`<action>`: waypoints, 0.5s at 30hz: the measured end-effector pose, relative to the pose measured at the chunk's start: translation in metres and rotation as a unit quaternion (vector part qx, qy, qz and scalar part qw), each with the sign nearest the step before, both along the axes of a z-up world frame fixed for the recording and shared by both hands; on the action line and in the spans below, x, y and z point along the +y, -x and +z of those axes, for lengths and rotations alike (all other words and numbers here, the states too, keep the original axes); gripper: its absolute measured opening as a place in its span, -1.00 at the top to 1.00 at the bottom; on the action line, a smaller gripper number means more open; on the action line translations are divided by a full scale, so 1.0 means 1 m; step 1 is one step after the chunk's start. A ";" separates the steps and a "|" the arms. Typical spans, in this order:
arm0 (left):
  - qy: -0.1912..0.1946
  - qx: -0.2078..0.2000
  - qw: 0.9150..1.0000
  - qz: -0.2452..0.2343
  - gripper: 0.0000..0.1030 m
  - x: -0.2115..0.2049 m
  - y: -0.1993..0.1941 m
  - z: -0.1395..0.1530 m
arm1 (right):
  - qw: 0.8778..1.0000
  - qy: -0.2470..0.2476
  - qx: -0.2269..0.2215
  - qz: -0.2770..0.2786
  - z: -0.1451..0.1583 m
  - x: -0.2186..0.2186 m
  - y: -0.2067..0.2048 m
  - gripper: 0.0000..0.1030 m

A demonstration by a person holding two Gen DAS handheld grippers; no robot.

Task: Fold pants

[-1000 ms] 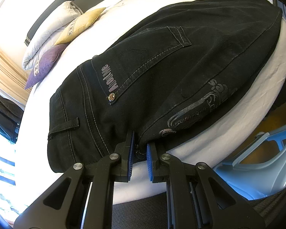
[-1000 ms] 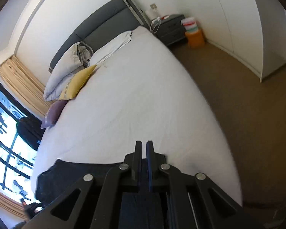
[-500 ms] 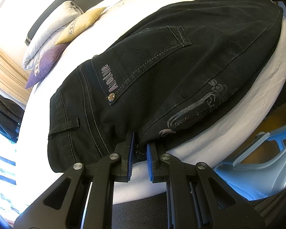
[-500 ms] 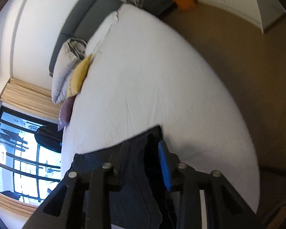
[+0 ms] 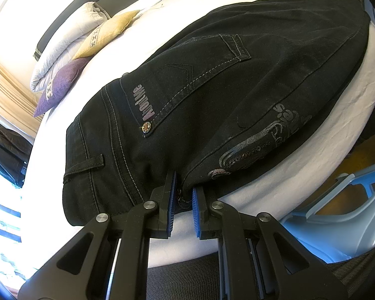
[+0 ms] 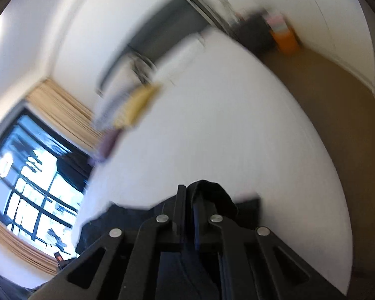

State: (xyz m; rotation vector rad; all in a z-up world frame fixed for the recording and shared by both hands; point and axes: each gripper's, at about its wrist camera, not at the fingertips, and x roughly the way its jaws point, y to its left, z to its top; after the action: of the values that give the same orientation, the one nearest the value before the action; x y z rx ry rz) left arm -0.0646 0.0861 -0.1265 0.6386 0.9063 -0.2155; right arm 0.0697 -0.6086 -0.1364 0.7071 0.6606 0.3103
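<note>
Black pants (image 5: 212,95) lie folded lengthwise on the white bed (image 5: 312,155), waistband toward me, back pocket and printed logo up. My left gripper (image 5: 183,195) is shut on the waistband edge at the near side of the bed, its blue pads pinching the cloth. In the right wrist view, which is blurred by motion, my right gripper (image 6: 190,200) is shut on a dark fold of the pants (image 6: 212,195) and holds it above the bed (image 6: 225,125); more dark cloth hangs below the fingers.
Pillows, yellow (image 5: 107,32) and purple (image 5: 60,87), lie at the head of the bed by a grey headboard. A light blue plastic stool (image 5: 342,212) stands beside the bed at the right. A window (image 6: 32,185), curtains, a nightstand and brown floor (image 6: 337,95) surround the bed.
The right gripper, briefly open over the pants, has shut on a fold of cloth and swung upward fast. The left gripper stays shut on the waistband, unmoved.
</note>
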 end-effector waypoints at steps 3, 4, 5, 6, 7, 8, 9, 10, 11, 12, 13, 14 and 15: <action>-0.002 -0.002 1.000 -0.001 0.79 -0.001 0.000 -0.001 | 0.998 -0.004 0.054 -0.033 -0.024 -0.014 -0.010 0.91; -0.003 -0.002 1.000 -0.001 0.79 -0.001 0.000 -0.001 | 0.994 -0.005 0.101 -0.049 -0.044 -0.020 -0.015 0.90; -0.003 -0.002 1.000 0.000 0.79 0.000 0.000 -0.001 | 0.989 0.000 0.130 -0.066 -0.057 -0.026 -0.017 0.89; -0.003 -0.003 1.000 0.000 0.79 -0.001 0.000 -0.002 | 0.983 -0.001 0.161 -0.091 -0.072 -0.033 -0.016 0.90; -0.004 -0.004 1.000 0.000 0.79 -0.001 0.000 -0.002 | 0.979 -0.033 0.172 -0.108 -0.083 -0.042 -0.012 0.92; -0.005 -0.005 1.000 -0.001 0.79 -0.001 0.000 -0.003 | 0.976 -0.068 0.170 -0.117 -0.088 -0.047 -0.008 0.89; -0.006 -0.005 1.000 -0.001 0.79 -0.002 0.000 -0.004 | 0.972 -0.097 0.172 -0.127 -0.091 -0.053 -0.002 0.83; -0.005 -0.004 1.000 -0.001 0.79 -0.001 0.000 -0.004 | 0.970 -0.109 0.174 -0.132 -0.090 -0.056 0.004 0.66; -0.004 -0.004 1.000 -0.001 0.79 -0.002 0.000 -0.005 | 0.970 -0.100 0.173 -0.138 -0.085 -0.057 0.010 0.50; -0.004 -0.004 1.000 -0.002 0.79 -0.002 0.000 -0.005 | 0.971 -0.080 0.173 -0.147 -0.078 -0.056 0.016 0.43; -0.004 -0.004 1.000 -0.002 0.79 -0.001 0.000 -0.005 | 0.971 -0.052 0.174 -0.158 -0.068 -0.054 0.027 0.26; -0.004 -0.005 1.000 -0.001 0.79 -0.001 0.000 -0.005 | 0.971 -0.048 0.171 -0.159 -0.062 -0.048 0.033 0.22; -0.005 -0.006 1.000 -0.001 0.79 -0.002 0.000 -0.006 | 0.972 -0.057 0.165 -0.158 -0.056 -0.045 0.042 0.22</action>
State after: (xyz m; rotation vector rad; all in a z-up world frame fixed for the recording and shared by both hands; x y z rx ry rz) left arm -0.0649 0.0845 -0.1324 0.6493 0.8956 -0.2091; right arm 0.0273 -0.6535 -0.1929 0.9715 0.8357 -0.0675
